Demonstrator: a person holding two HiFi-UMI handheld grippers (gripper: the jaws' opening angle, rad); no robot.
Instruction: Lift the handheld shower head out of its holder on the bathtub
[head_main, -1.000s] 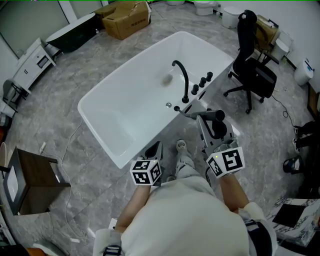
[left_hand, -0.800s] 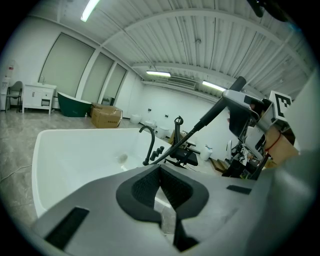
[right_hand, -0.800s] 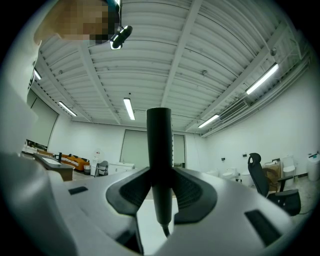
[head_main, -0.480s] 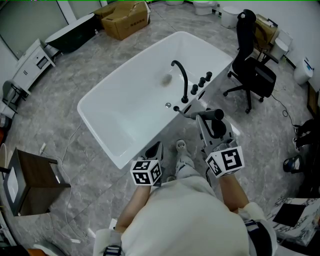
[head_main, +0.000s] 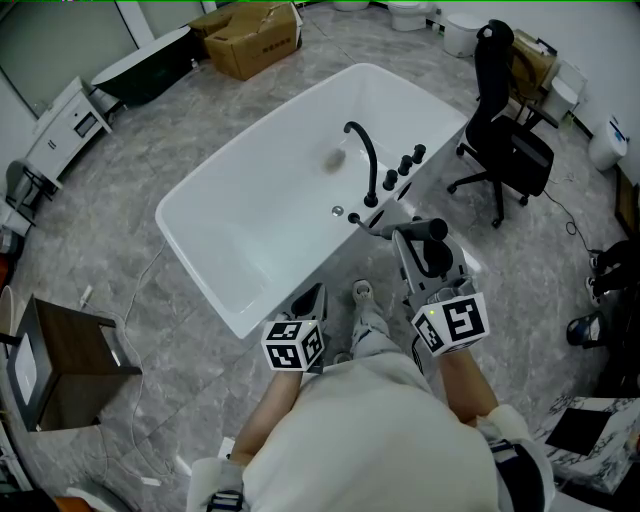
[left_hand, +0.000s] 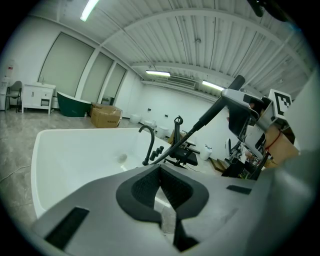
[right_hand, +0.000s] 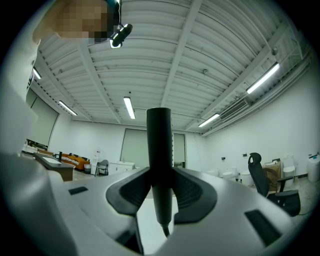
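While the right hand-held gripper (right_hand: 161, 194) pinches the black handheld shower head (right_hand: 159, 150) by its handle, just beside the white bathtub (head_main: 255, 235), its hose (left_hand: 190, 132) runs to the rim, apparently clear of the holder. The left hand-held gripper (left_hand: 162, 200) has its jaws pressed together, empty.

A large hall resembling a bathroom-fittings showroom. A white bathtub (head_main: 215, 262) stands on grey floor (head_main: 150, 130), with toilets (head_main: 408, 12), a cardboard box (head_main: 250, 38) and office chair (head_main: 505, 130) nearby.
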